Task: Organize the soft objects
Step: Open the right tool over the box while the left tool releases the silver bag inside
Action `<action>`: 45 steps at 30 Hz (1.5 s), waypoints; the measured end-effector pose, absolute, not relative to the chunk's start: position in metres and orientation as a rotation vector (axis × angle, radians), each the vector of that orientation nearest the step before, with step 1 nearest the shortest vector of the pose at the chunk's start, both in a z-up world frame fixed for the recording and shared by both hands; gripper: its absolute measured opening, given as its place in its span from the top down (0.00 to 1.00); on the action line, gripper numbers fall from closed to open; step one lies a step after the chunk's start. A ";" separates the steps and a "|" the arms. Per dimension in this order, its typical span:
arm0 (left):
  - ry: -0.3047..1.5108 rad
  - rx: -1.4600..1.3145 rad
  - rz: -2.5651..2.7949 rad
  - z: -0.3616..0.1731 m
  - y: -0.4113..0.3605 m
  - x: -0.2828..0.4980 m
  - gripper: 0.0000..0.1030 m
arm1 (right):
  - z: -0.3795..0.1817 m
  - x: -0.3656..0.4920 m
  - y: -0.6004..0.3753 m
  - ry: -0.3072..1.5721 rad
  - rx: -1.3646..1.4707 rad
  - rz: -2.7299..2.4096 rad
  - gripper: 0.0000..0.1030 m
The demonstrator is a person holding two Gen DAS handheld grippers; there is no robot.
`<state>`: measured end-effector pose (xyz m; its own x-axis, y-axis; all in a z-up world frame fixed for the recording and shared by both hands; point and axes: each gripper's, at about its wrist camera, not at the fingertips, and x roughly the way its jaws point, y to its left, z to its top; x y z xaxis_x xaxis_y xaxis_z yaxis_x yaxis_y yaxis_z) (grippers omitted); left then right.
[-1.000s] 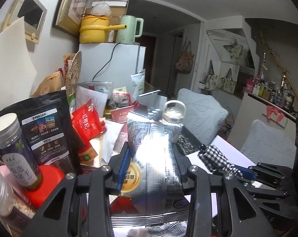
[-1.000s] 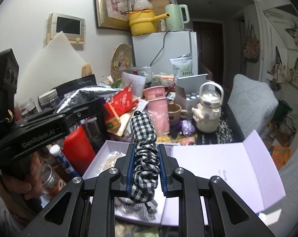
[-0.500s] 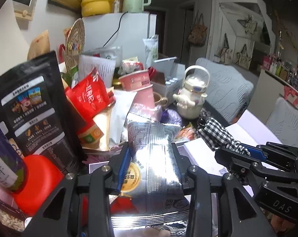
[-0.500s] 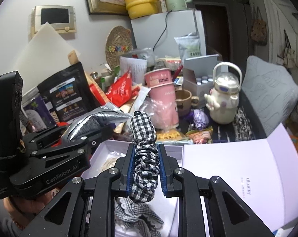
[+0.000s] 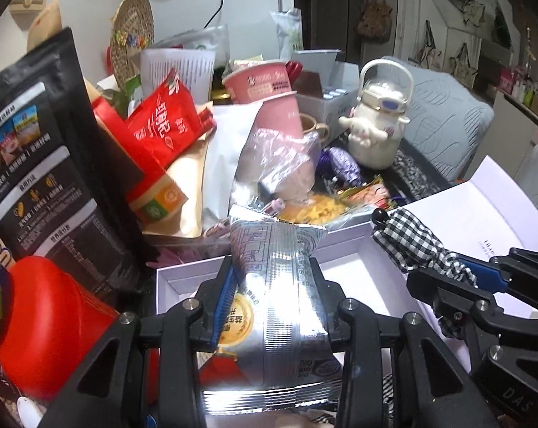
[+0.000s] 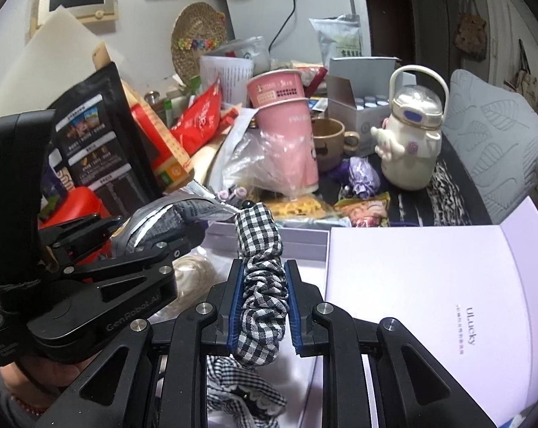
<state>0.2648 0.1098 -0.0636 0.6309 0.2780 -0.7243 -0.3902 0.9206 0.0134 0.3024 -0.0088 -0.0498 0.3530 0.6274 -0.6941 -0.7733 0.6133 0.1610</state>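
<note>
Left wrist view: fingers (image 5: 229, 296) pinch foil packet (image 5: 279, 306), angled downward.

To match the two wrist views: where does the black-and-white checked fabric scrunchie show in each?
Left wrist: checked scrunchie at right, pinched by the right gripper.
Right wrist: scrunchie bottom centre, between the blue pads.
Shared landmark: cream cartoon-dog kettle.
</note>
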 end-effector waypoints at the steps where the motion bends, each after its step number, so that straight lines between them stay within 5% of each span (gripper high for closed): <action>1: 0.807 -0.152 0.385 -0.065 0.111 0.265 0.63 | -0.051 0.303 -0.008 0.799 -0.211 0.912 0.79; 12: 0.861 -0.200 0.383 -0.080 0.120 0.274 0.63 | -0.065 0.311 -0.001 0.847 -0.196 0.905 0.77; 15: 0.882 -0.206 0.399 -0.080 0.120 0.275 0.61 | -0.064 0.311 -0.001 0.853 -0.197 0.900 0.65; 17: 0.879 -0.189 0.419 -0.079 0.118 0.275 0.42 | -0.064 0.310 -0.001 0.847 -0.205 0.892 0.55; 20: 0.847 -0.163 0.449 -0.073 0.117 0.270 0.23 | -0.061 0.310 -0.004 0.841 -0.209 0.873 0.56; 45: 0.721 -0.145 0.443 -0.012 0.097 0.217 0.23 | -0.014 0.278 -0.035 0.737 -0.176 0.872 0.56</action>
